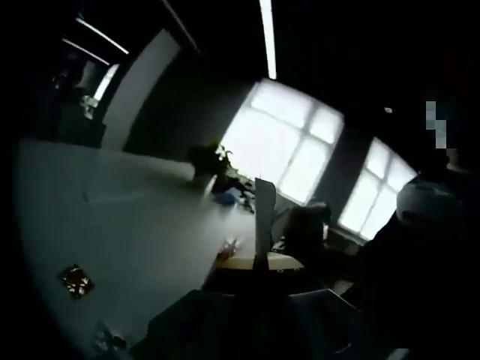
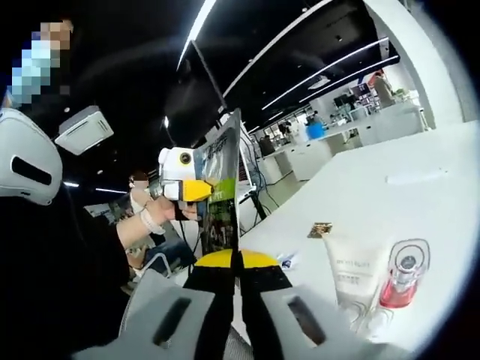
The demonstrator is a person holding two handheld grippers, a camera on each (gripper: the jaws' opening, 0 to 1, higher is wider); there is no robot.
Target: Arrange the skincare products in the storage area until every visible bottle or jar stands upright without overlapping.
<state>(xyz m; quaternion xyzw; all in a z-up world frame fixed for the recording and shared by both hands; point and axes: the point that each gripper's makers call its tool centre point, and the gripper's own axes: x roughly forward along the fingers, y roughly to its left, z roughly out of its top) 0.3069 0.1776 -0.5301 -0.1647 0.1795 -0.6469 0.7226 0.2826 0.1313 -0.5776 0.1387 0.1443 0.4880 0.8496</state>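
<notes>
Edge-on between my right gripper's point(image 2: 236, 259) yellow-tipped jaws stands a thin flat printed card point(image 2: 225, 191), with green print on its face; the jaws are shut on its lower edge. My left gripper point(image 2: 196, 191), white and yellow and held by a hand, grips the same card from the left. In the dim left gripper view the card point(image 1: 264, 214) rises as a pale strip from my left gripper point(image 1: 260, 262). A white tube point(image 2: 352, 270) and a clear bottle with red liquid point(image 2: 401, 281) lie flat on the white table point(image 2: 420, 187), to the right of my right gripper.
A small dark gold packet point(image 2: 320, 229) lies on the table beyond the tube, and is also seen as a packet point(image 1: 76, 280) in the left gripper view. A potted plant point(image 1: 210, 159) and small clutter point(image 1: 229, 246) sit further along. A person point(image 2: 67, 255) stands close on the left.
</notes>
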